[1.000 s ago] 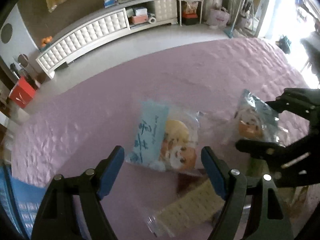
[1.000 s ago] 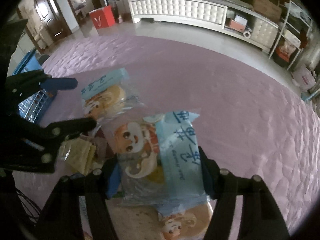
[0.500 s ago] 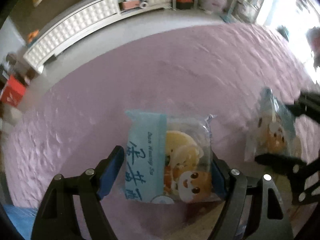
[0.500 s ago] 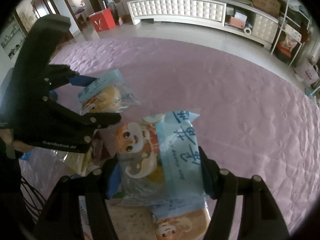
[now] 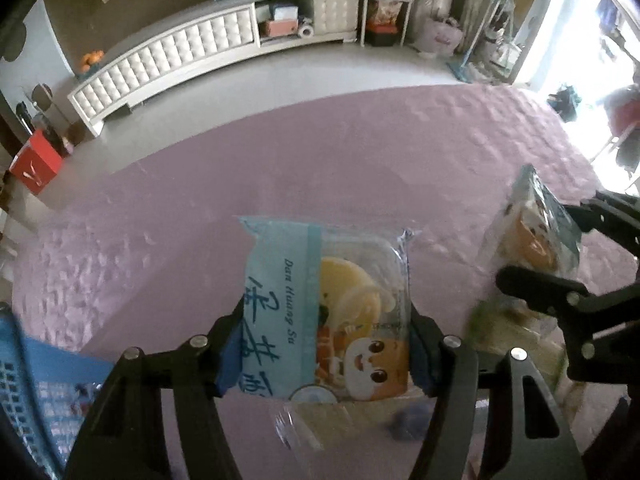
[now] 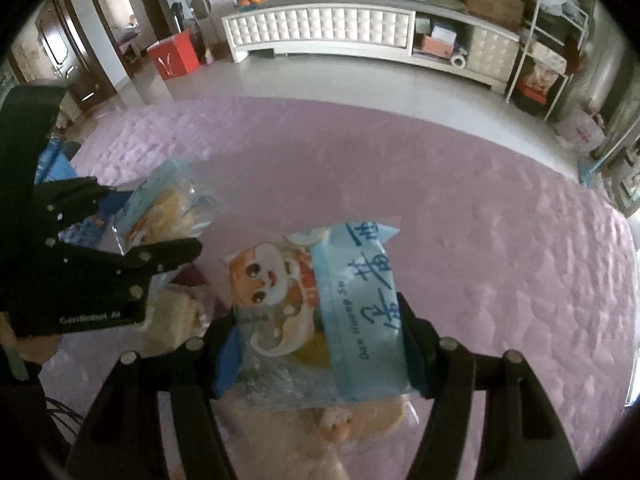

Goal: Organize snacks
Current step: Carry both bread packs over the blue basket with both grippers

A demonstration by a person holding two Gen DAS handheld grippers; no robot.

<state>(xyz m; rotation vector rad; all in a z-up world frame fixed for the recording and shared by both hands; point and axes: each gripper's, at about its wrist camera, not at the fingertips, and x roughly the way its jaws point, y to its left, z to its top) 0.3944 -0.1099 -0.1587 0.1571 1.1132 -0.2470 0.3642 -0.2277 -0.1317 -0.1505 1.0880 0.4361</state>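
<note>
A quilted lilac-pink cloth (image 5: 360,168) covers the whole work surface and spreads out ahead of both pairs of jaws. At the lower left of the left jaws sits one blue plastic basket with a lattice wall (image 5: 24,364).

There are two grippers. The left gripper (image 5: 326,344) has its blue-padded jaws closed in on the sides of one clear snack packet with a pale blue printed band and a cartoon face (image 5: 332,316), which stands up between them and is lifted off the cloth. The right gripper (image 6: 320,344) is pinched the same way on a second clear packet with a blue band and a cartoon face (image 6: 320,312), the band lying toward its right jaw.

That makes two held packets of the same kind. Directly under the right jaws lies a third packet of that kind (image 6: 360,416), its cartoon face partly hidden by the held one.

Below and between the left jaws, one clear wrapper of pale square crackers (image 5: 320,420) lies flat on the cloth; the right wrist view shows pale crackers (image 6: 172,316) to the left of its jaws, under the other gripper. Just beside them is a small dark reddish wrapper (image 6: 196,280), too blurred to identify.
</note>
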